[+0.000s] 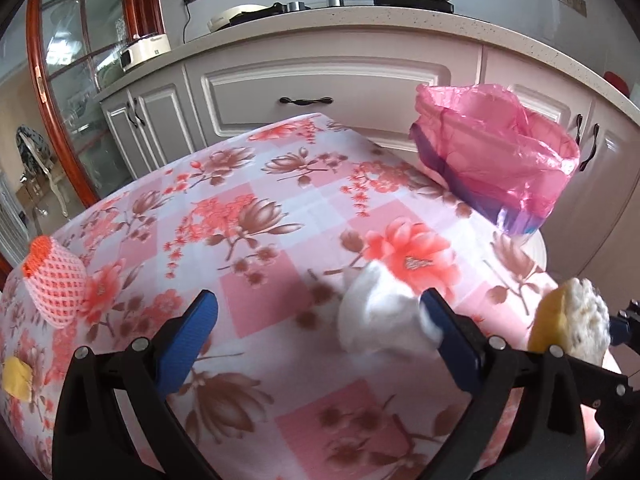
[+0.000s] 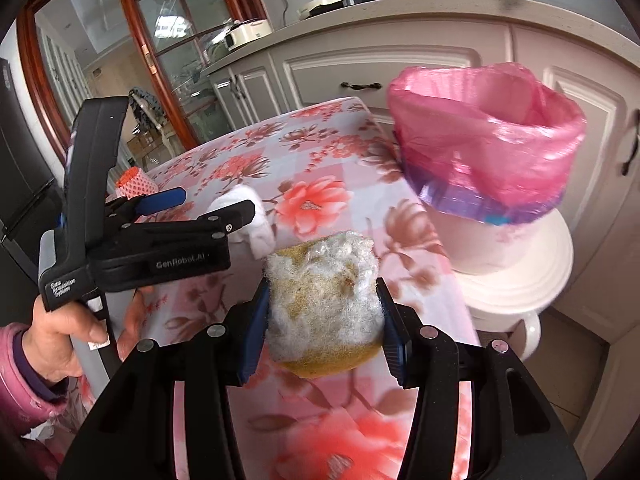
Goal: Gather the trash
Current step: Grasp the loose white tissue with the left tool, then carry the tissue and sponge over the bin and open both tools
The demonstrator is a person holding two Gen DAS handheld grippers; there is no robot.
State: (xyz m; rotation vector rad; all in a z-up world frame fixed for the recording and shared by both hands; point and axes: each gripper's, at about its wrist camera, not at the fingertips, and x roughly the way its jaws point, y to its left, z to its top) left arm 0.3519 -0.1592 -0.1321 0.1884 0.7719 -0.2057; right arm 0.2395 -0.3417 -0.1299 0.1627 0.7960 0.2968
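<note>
Trash pickup under way on floral table (image 1: 248, 288). Far left: pink foam net (image 1: 56, 280) and yellow scrap (image 1: 16, 374), both untouched. Left gripper (image 1: 320, 316) gaping wide over crumpled white tissue (image 1: 376, 316), one pad brushing it, nothing clamped. Right gripper (image 2: 322, 314) part closed, pinching worn yellow sponge (image 2: 322, 304) between both pads, above table's right edge. Far right: pink-lined bin (image 2: 484, 148) on white stool (image 2: 520, 284). Next, likely: carry sponge right over bin mouth, then release.
</note>
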